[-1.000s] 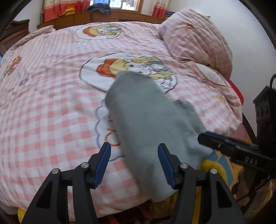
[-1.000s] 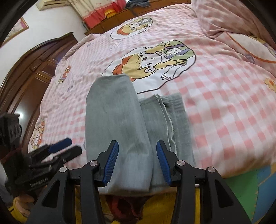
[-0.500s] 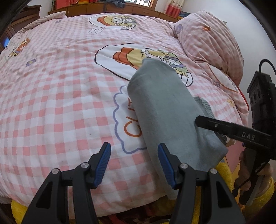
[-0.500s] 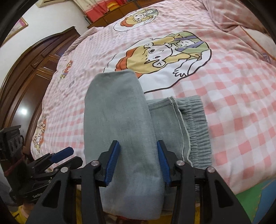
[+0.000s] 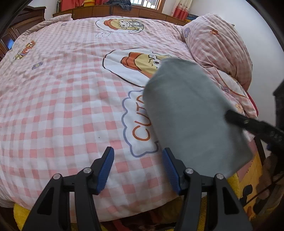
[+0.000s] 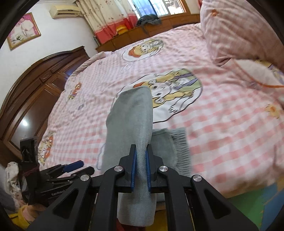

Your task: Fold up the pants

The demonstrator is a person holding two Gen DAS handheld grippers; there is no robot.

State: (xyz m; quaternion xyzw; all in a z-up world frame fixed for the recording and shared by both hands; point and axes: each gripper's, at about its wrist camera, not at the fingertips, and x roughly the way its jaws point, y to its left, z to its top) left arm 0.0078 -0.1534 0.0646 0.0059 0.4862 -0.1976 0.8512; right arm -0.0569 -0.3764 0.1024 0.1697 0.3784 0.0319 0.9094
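Observation:
Grey pants (image 6: 133, 115) lie near the front edge of the pink checked bed (image 6: 221, 124), the legs folded over toward the elastic waistband (image 6: 180, 147). My right gripper (image 6: 141, 151) has its jaws closing, blue pads pinching the near end of the upper fold, which rises off the bed. In the left wrist view the pants (image 5: 191, 115) sit to the right, with the right gripper's black finger (image 5: 248, 124) on their right edge. My left gripper (image 5: 138, 152) hangs open over bare sheet just left of the pants, holding nothing.
A bundled pink duvet (image 5: 218, 46) fills the bed's right side. A dark wooden wardrobe (image 6: 35, 88) stands at the left. A wooden ledge (image 5: 124, 10) with curtains runs behind the bed. A coloured floor mat (image 6: 257, 204) lies below the bed's front edge.
The right gripper's jaws have come together on the near end of the folded legs and lifted it. The left gripper shifted slightly left of the pants and stayed open.

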